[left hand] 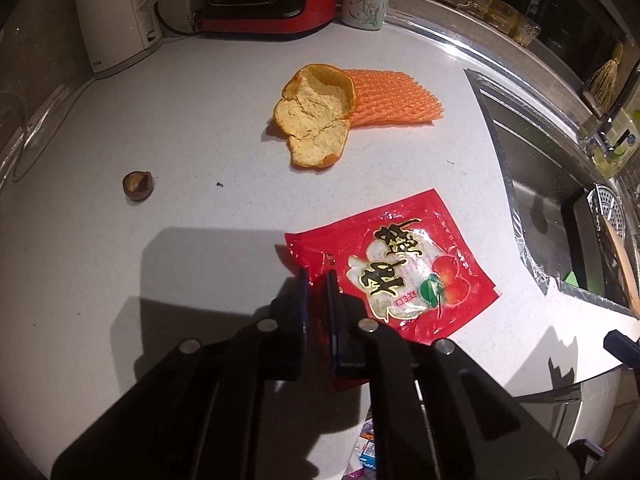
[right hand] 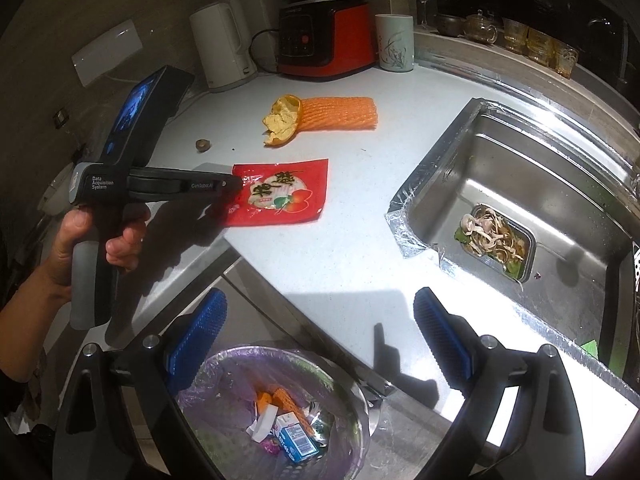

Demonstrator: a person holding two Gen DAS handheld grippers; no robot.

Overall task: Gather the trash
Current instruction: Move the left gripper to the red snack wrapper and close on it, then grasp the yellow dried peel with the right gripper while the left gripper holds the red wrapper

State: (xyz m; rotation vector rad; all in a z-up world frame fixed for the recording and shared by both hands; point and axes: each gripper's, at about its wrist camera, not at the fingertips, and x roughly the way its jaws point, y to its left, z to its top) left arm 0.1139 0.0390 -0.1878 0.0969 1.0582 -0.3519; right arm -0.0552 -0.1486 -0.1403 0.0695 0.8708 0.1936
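Observation:
A red snack wrapper (left hand: 400, 268) lies flat on the white counter, and my left gripper (left hand: 316, 280) is shut on its near left corner. The right wrist view shows the same grip from the side: the left gripper (right hand: 236, 186), held by a hand, pinches the wrapper (right hand: 288, 196). Farther back lie an orange peel (left hand: 316, 116) on an orange foam net (left hand: 396, 100), and a small brown nut shell (left hand: 138, 186) to the left. My right gripper (right hand: 320, 300) is open and holds nothing, hanging over the counter's front edge above a lined trash bin (right hand: 356, 396) with several scraps inside.
A white kettle (right hand: 222, 48), a red appliance (right hand: 324, 40) and a pale cup (right hand: 394, 42) line the back wall. To the right is a steel sink (right hand: 480, 184) holding a container of food scraps (right hand: 496, 240). Glassware (right hand: 532, 44) stands on the ledge behind it.

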